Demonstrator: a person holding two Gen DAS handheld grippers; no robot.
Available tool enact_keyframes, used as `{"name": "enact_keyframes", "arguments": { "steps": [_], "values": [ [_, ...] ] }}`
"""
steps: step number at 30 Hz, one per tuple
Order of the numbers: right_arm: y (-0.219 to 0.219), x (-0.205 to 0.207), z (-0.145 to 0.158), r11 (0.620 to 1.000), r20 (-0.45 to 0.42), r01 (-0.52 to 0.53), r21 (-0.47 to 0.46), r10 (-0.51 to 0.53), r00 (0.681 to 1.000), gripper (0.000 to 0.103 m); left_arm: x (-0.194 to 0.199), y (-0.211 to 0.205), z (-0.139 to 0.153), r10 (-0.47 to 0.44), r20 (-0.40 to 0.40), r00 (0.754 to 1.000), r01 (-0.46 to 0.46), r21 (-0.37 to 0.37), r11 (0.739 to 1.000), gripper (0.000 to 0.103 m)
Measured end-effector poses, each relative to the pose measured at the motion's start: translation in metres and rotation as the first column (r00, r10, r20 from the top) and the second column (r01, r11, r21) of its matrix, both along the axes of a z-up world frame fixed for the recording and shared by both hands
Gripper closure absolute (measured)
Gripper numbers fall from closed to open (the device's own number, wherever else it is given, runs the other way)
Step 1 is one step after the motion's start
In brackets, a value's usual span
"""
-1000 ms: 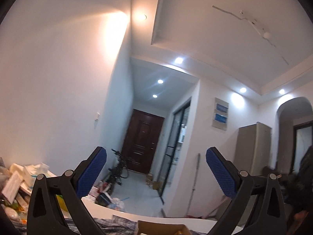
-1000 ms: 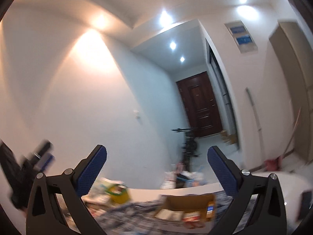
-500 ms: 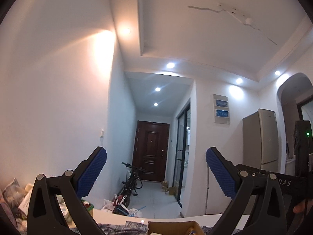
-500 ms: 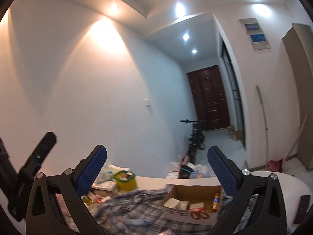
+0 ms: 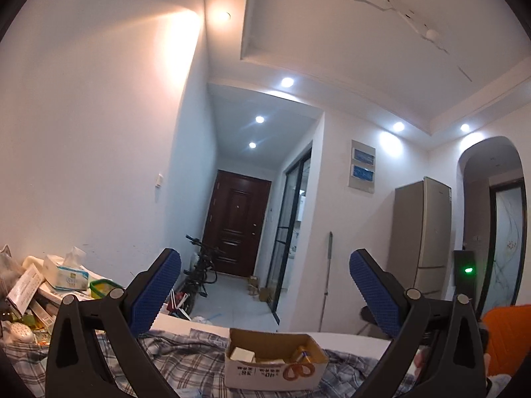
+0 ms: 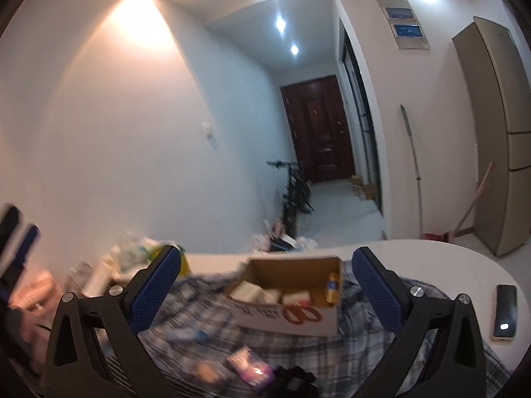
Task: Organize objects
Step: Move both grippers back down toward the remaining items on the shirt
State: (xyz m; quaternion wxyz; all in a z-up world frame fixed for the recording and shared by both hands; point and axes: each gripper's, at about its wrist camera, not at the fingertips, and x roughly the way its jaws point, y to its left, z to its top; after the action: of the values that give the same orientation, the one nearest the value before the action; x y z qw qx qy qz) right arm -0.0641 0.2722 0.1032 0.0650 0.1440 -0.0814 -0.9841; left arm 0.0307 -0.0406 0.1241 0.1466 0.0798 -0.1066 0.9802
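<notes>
Cardboard box [image 5: 275,361] ahead between left tool [image 5: 265,293] fingers; both tools [image 6: 265,290] apart, empty.

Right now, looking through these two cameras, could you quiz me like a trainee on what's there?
1. True or false: both pairs of tongs, left tongs and right tongs, hold nothing.
2. Multiple choice: the orange-handled scissors lie (A) in the cardboard box, (B) on the floor, (C) on the fridge.
3. Fill in: the box sits on a ____ cloth.

Key: 1 true, both are open and empty. 2 A. 3 plaid.
</notes>
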Motion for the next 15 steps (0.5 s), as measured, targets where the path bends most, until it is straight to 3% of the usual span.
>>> {"name": "enact_keyframes", "arguments": {
  "steps": [5,7,12,15],
  "values": [
    [0.0,-0.02,-0.027,1.0,0.073,0.022,-0.008,-0.021,0.997,0.0,-0.023,0.018,-0.016,-0.003,0.072,0.997,0.007,-0.057,0.998,0.0],
    [-0.003,-0.025,-0.033,1.0,0.055,0.029,0.006,-0.03,0.998,0.0,-0.04,0.028,-0.028,-0.017,0.147,0.989,0.029,-0.084,0.996,0.0],
    [-0.023,-0.033,-0.052,0.986,-0.052,0.076,0.147,-0.069,0.996,0.0,-0.071,0.056,-0.067,0.015,0.291,0.957,0.05,-0.216,0.975,0.0],
    [-0.025,-0.039,-0.066,0.991,0.014,-0.015,0.131,0.013,1.0,0.0,-0.087,0.055,-0.083,0.047,0.321,0.946,0.029,-0.228,0.973,0.0]
  ]
}}
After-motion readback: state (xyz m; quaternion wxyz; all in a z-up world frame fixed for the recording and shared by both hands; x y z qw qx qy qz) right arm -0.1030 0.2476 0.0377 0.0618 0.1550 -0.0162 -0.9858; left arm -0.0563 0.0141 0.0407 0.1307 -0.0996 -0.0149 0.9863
